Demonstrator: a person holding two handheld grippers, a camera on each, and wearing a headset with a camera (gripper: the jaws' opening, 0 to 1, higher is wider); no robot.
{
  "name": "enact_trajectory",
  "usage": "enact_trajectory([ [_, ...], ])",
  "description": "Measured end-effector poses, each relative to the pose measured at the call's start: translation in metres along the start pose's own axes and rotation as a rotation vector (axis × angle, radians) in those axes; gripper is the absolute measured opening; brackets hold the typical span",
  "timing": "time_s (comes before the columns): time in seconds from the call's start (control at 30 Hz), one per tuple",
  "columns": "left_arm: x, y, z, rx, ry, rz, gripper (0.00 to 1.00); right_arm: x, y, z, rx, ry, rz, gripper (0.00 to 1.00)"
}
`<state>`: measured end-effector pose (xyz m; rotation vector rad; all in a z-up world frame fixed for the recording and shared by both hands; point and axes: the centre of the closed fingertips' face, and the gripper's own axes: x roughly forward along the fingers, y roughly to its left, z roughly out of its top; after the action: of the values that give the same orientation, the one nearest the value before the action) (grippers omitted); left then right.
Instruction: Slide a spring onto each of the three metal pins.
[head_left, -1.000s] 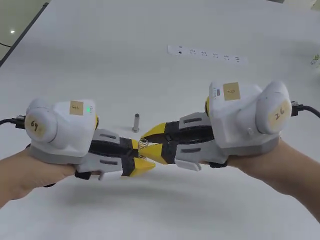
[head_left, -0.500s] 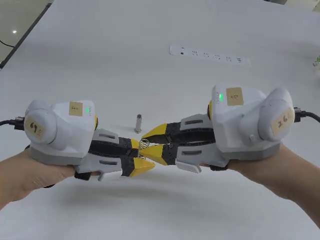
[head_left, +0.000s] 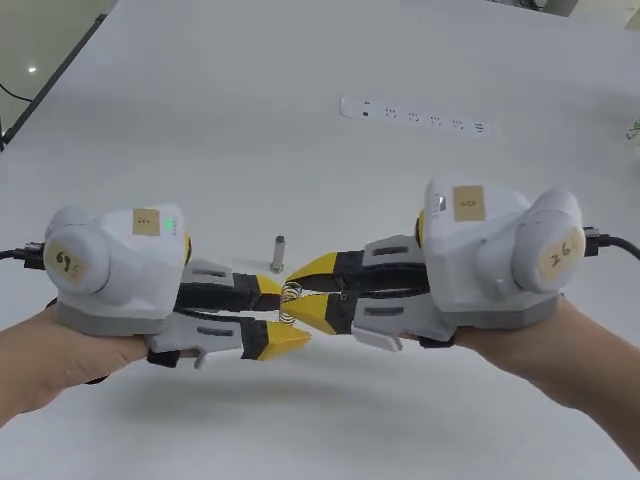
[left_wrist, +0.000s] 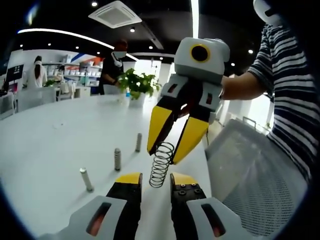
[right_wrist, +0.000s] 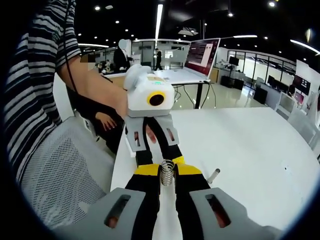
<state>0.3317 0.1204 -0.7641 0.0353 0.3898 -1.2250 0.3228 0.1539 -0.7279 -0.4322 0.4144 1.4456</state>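
A small steel spring (head_left: 290, 297) hangs in the air between the two gripper tips, above the white table (head_left: 200, 120). My right gripper (head_left: 297, 292) is shut on it; in the right gripper view the spring (right_wrist: 167, 172) sits pinched between its yellow tips (right_wrist: 167, 171). My left gripper (head_left: 277, 312) faces it with jaws apart, and the spring's lower end (left_wrist: 160, 167) reaches into that gap (left_wrist: 156, 178) without clear contact. Three upright metal pins (left_wrist: 138, 142), (left_wrist: 117, 159), (left_wrist: 86, 179) stand bare on the table. One pin (head_left: 278, 252) shows just behind the tips.
A white power strip (head_left: 415, 115) lies at the far side of the table. A mesh chair (left_wrist: 250, 170) stands at the table's near edge by the person. A potted plant (left_wrist: 136, 85) sits far down the table.
The head camera has shifted a little. Both grippers stay tip to tip with the spring between them; no clear move.
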Motion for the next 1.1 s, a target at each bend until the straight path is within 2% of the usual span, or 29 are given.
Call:
enact_trajectory([
  [0.17,-0.004,0.004,0.000,-0.008,-0.005,0.019,0.19,-0.001,-0.002,0.000,0.002,0.000,-0.007,0.07],
  [0.5,-0.015,0.015,-0.003,-0.026,-0.014,0.086,0.38,-0.002,-0.006,0.000,0.006,0.000,-0.025,0.08],
  [0.67,-0.019,0.017,-0.005,-0.036,-0.018,0.103,0.44,-0.001,-0.006,-0.002,0.011,0.000,-0.029,0.08],
  [1.1,-0.037,0.027,-0.015,-0.062,-0.026,0.181,0.74,-0.001,-0.012,-0.011,0.028,0.009,-0.050,0.08],
])
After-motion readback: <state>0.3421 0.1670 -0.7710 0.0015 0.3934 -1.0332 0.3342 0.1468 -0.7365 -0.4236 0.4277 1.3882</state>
